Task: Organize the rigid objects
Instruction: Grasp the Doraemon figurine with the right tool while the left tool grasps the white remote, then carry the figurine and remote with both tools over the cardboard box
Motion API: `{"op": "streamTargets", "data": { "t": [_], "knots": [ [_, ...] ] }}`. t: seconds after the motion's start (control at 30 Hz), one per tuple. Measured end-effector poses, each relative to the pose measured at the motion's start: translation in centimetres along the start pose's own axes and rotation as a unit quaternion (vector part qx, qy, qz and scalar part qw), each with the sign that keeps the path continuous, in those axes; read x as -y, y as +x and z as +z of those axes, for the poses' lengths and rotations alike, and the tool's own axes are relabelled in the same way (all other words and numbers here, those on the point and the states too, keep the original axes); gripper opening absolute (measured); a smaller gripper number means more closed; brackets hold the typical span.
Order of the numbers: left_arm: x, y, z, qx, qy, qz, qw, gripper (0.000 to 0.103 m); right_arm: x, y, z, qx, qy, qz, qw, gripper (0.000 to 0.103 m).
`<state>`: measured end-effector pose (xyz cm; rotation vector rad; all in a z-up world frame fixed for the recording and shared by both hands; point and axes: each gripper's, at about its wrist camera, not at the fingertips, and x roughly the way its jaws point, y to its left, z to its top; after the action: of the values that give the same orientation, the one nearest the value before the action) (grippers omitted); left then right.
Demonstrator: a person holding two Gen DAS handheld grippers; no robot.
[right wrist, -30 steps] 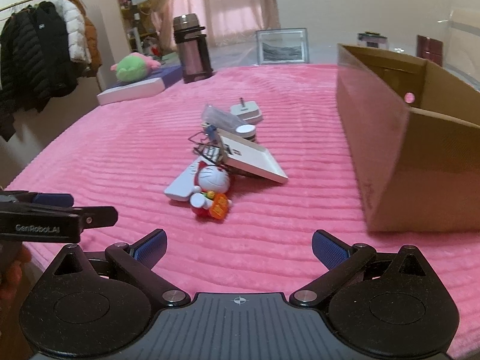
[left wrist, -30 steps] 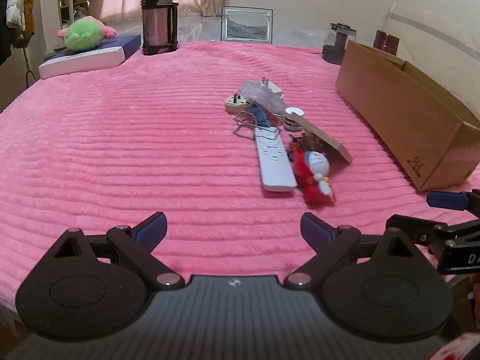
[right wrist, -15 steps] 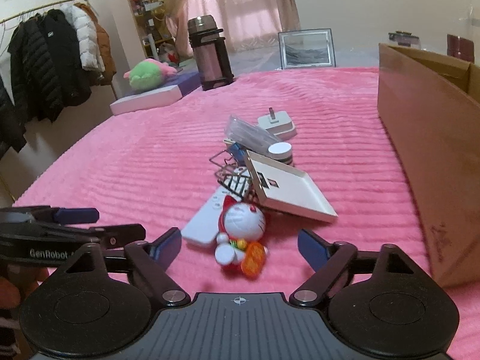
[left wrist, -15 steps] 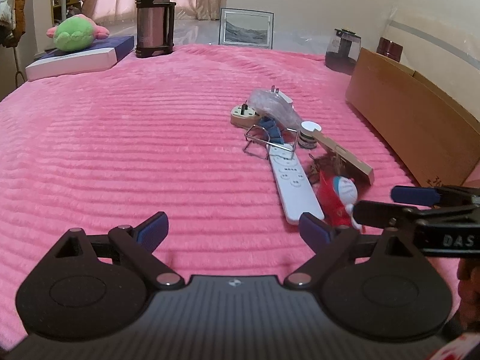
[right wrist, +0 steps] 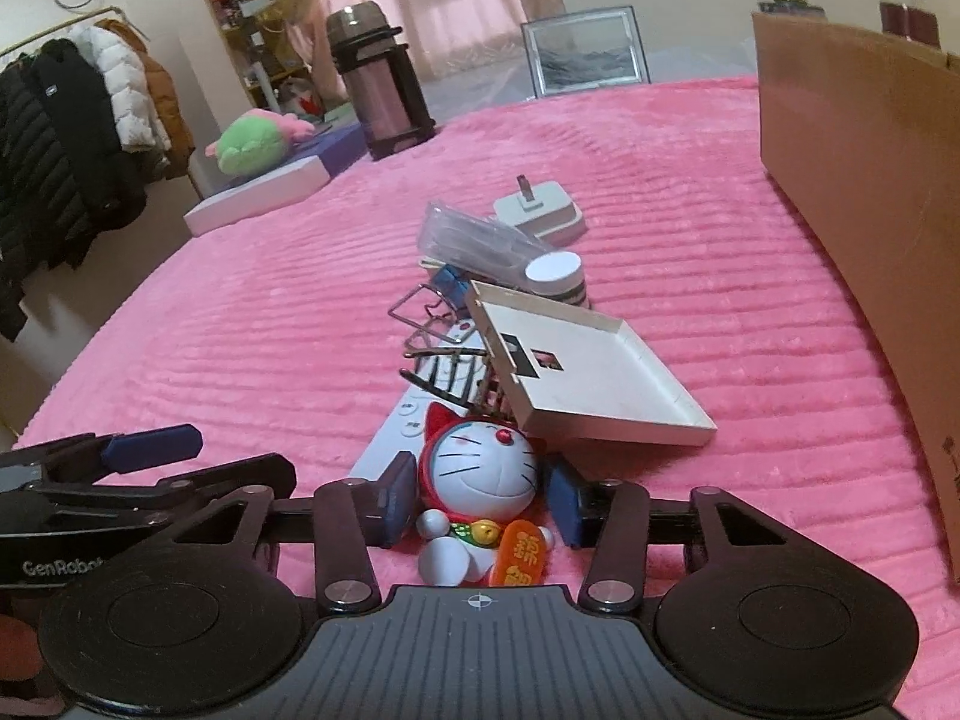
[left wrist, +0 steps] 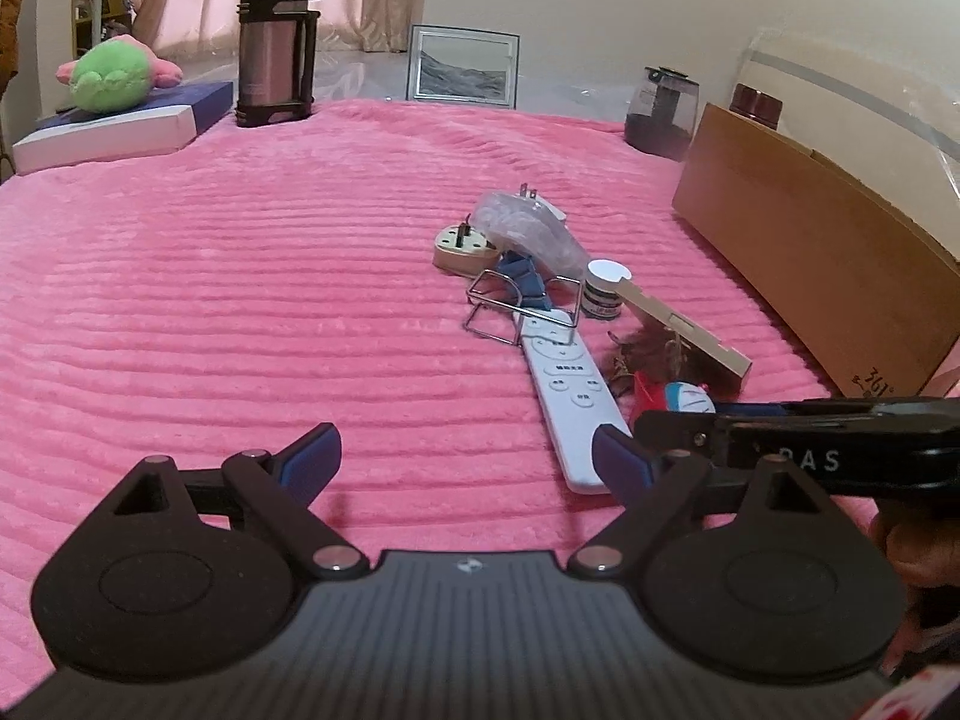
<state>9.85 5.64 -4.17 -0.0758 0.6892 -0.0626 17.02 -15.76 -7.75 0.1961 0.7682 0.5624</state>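
A Doraemon figurine lies on the pink bedspread, between the fingers of my right gripper; the pads stand close on both sides of its head and I cannot tell if they touch it. It also shows in the left wrist view, partly hidden behind the right gripper. Behind it lie a white remote, a wire rack, a white tray, a small jar, a plastic bag and plug adapters. My left gripper is open and empty, left of the remote.
An open cardboard box stands at the right. At the back stand a metal flask, a picture frame, a glass jar, and a green plush on a flat box. Coats hang at far left.
My right gripper moved forward over the figurine and its fingers narrowed around it. My left gripper moved forward toward the remote, staying open.
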Motion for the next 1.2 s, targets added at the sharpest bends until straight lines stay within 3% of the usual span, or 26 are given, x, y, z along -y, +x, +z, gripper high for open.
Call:
{"op": "streamTargets", "data": {
  "t": [0.3, 0.57, 0.77, 0.83, 1.0, 1.2],
  "knots": [
    [1.0, 1.1, 0.1, -0.018, 0.018, -0.026, 0.9993, 0.086, 0.1, -2.4, -0.7, 0.003, -0.015, -0.007, 1.0, 0.042],
    [3.7, 3.4, 0.6, -0.033, 0.038, -0.056, 0.9972, 0.07, 1.8, -6.7, -2.1, 0.03, -0.01, -0.042, 0.999, 0.042],
    [5.5, 5.4, 0.8, -0.045, 0.071, -0.035, 0.9958, 0.051, 2.2, -7.4, -1.8, 0.042, -0.019, -0.066, 0.997, 0.042],
    [6.0, 6.0, 0.8, -0.057, 0.085, -0.031, 0.9943, 0.039, 2.3, -7.3, -1.6, 0.041, -0.02, -0.07, 0.996, 0.042],
    [5.8, 5.3, 0.3, -0.066, 0.087, -0.015, 0.9939, 0.034, 2.1, -7.2, -1.6, 0.041, -0.034, -0.073, 0.996, 0.042],
    [4.1, 1.4, -1.8, -0.081, 0.073, -0.006, 0.994, 0.034, 1.8, -7.5, -1.8, 0.041, -0.044, -0.07, 0.996, 0.042]
  ]
}}
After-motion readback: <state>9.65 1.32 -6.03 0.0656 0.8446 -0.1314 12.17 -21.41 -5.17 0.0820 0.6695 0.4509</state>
